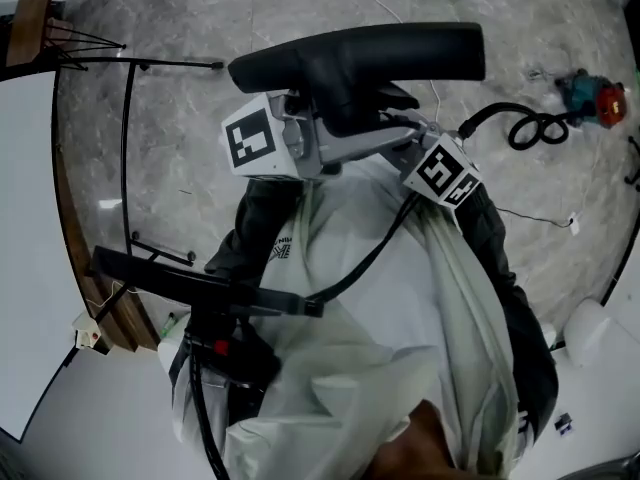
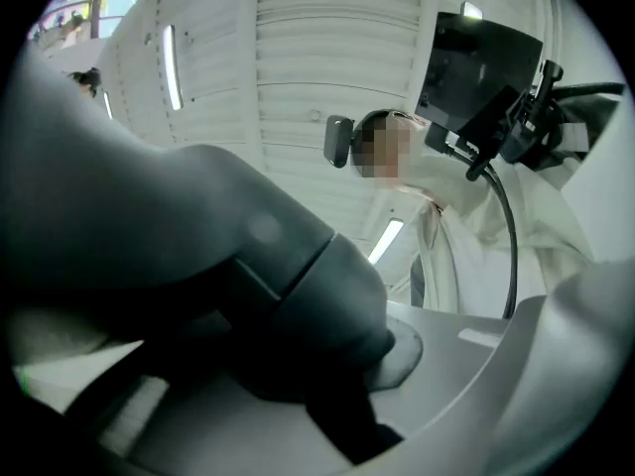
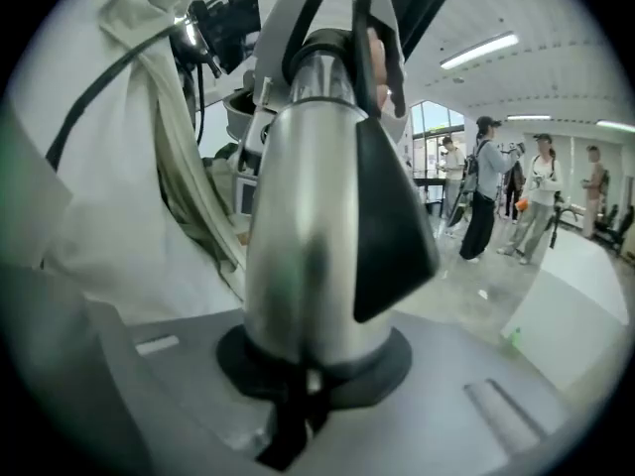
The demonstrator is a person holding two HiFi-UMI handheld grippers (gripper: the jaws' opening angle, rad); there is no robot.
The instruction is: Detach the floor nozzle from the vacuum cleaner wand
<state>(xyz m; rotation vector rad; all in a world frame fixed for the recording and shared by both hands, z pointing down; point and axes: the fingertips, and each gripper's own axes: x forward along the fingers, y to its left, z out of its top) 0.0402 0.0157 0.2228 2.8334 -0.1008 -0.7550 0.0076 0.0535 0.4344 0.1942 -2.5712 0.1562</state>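
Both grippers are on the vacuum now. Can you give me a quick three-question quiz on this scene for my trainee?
1. Pick one: the right gripper is clamped on: A) the silver wand; B) a broom handle; C) a jacket sleeve.
2. True or false: the left gripper grips a dark part of the floor nozzle.
3. Fill in: in the head view, the coiled black cable lies on the floor at the upper ____.

Key: 1 A; 2 true; 3 right.

no readable text, label, brand or number anywhere in view
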